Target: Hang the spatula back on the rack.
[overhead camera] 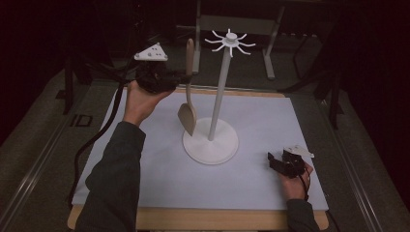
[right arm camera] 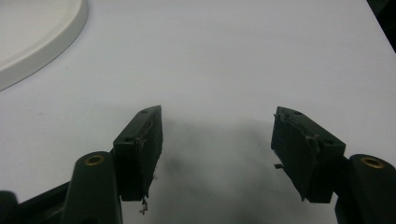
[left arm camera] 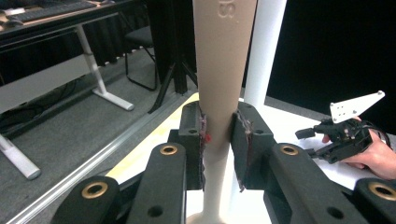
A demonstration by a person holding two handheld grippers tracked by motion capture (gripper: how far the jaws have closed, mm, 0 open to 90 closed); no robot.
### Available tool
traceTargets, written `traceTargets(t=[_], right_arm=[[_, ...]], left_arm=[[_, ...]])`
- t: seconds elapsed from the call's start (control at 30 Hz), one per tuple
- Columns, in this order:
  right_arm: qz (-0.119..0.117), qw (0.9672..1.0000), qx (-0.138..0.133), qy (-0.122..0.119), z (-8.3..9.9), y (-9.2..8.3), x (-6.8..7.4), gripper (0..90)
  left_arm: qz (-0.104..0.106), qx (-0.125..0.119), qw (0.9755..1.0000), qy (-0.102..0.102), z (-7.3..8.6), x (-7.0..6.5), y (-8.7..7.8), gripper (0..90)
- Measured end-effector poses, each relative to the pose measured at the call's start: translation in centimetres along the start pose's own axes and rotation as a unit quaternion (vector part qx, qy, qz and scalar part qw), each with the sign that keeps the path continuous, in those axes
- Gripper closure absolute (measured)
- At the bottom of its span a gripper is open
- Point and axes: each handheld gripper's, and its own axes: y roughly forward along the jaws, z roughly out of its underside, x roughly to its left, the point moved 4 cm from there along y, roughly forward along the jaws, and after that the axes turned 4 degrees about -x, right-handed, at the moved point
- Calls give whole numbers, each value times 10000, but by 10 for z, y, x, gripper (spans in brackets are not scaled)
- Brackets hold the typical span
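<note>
At upper centre, our left gripper (overhead camera: 186, 77) clamps the wooden spatula (overhead camera: 188, 104) upright beside the white hook stand (overhead camera: 220, 92); we should lift steadily toward a hook, while our right gripper (right arm camera: 217, 140) rests open, lower right.

A lab or test room is showing here: a white mat (overhead camera: 261, 121) is covering a wooden surface (overhead camera: 203, 218) on grey carpet (left arm camera: 60, 140), height-adjustable desks (left arm camera: 51, 70) and an office chair (left arm camera: 140, 42) are standing behind, and dark curtains (left arm camera: 336, 46) are hanging around the setup.
</note>
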Motion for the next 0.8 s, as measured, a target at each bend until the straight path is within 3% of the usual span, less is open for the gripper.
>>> traceTargets(t=[0.53, 0.8], right_arm=[[1, 10000, -6, -11, 0, 0, 0, 336], [-2, 10000, -9, -2, 0, 0, 0, 336]], left_arm=[[130, 123, 9998, 121, -14, -5, 14, 753], [101, 191, 9997, 80, -17, -4, 20, 752]])
